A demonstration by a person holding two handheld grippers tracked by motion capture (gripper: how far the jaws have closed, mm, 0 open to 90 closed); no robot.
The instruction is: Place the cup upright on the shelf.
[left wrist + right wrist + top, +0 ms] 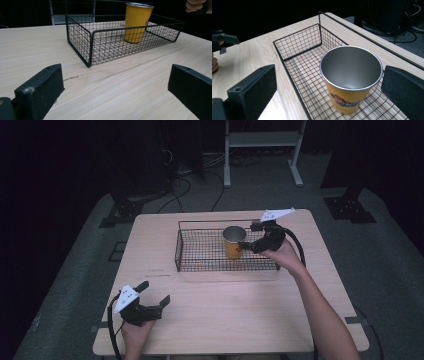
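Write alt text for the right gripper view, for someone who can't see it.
A yellow cup with a silver inside stands upright and empty in a black wire basket on a pale wooden table. The right gripper is open, its two black jaws set wide on either side of the cup, not touching it.

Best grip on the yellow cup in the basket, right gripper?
Probably the upper wall just below the rim, coming from above at the cup's right, where the right gripper sits with jaws open. The cup stands upright and rises above the basket's wire walls, so its top is free and its base fenced in.
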